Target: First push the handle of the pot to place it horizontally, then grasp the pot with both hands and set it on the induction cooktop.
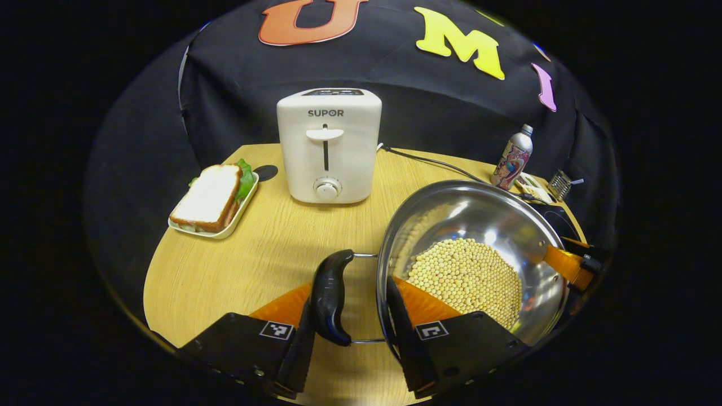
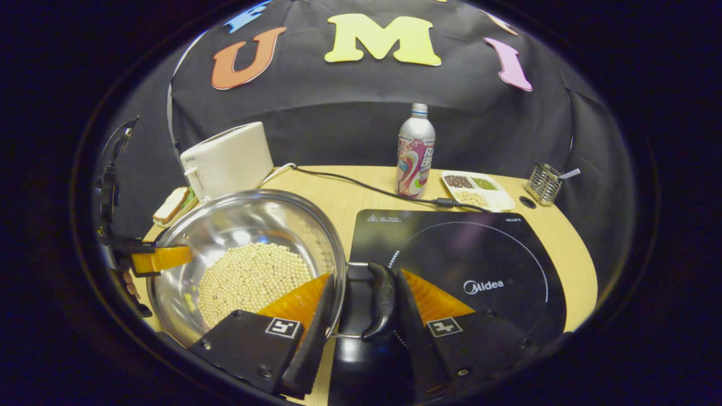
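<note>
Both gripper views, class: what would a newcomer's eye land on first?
The shiny steel pot, filled with pale beans, sits just left of the black induction cooktop. Each tool, left and right, straddles a pot handle. A white toaster stands behind.

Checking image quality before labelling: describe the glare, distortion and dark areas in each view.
Left gripper view: bright glare spots on the pot's steel wall, table edge bowed by the fisheye, toaster sharp. Right gripper view: soft reflections on the induction cooktop, glare inside the pot, the rim areas dim.
</note>
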Available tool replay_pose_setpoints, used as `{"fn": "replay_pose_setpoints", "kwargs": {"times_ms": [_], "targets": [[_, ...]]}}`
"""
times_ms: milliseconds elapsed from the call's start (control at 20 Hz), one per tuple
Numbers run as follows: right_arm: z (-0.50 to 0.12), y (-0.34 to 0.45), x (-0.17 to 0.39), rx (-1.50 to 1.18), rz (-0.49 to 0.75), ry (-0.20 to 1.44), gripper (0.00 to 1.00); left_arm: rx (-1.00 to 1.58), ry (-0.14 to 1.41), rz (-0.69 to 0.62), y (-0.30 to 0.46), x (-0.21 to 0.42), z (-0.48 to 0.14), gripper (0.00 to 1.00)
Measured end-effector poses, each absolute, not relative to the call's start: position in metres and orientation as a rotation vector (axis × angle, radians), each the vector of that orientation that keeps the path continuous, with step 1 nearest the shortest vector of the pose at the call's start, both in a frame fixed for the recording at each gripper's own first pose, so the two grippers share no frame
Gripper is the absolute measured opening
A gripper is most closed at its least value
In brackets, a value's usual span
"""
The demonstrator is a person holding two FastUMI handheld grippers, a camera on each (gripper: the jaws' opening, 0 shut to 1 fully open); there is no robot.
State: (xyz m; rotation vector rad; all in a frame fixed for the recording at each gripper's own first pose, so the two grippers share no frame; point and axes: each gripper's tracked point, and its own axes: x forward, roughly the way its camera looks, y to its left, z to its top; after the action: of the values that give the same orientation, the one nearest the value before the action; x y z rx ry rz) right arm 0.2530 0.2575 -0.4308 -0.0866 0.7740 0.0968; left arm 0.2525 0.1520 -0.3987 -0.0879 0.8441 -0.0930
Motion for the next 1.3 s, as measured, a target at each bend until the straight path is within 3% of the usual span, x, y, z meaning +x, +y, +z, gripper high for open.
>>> {"fn": "replay_pose_setpoints", "kwargs": {"times_ms": [50,100,150,250,600,1300], "targets": [[-0.43,0.258,0.254,-0.086,0.099,0.773,0.64,-0.085,0.844,-0.09,0.152,0.253,-0.399,0.63],[-0.431,0.258,0.255,-0.096,0.103,0.771,0.61,-0.08,0.847,-0.087,0.152,0.252,-0.399,0.73],[-0.43,0.258,0.256,-0.106,0.104,0.77,0.63,-0.073,0.847,-0.084,0.152,0.253,-0.399,0.63],[-0.43,0.257,0.256,-0.121,0.109,0.772,0.58,-0.064,0.857,-0.08,0.152,0.252,-0.397,0.63],[-0.418,0.259,0.251,-0.112,0.15,0.793,0.59,-0.067,0.859,-0.043,0.157,0.235,-0.377,0.63],[-0.272,0.238,0.238,-0.123,0.253,0.714,0.59,-0.121,0.802,-0.001,0.133,0.201,-0.25,0.63]]}}
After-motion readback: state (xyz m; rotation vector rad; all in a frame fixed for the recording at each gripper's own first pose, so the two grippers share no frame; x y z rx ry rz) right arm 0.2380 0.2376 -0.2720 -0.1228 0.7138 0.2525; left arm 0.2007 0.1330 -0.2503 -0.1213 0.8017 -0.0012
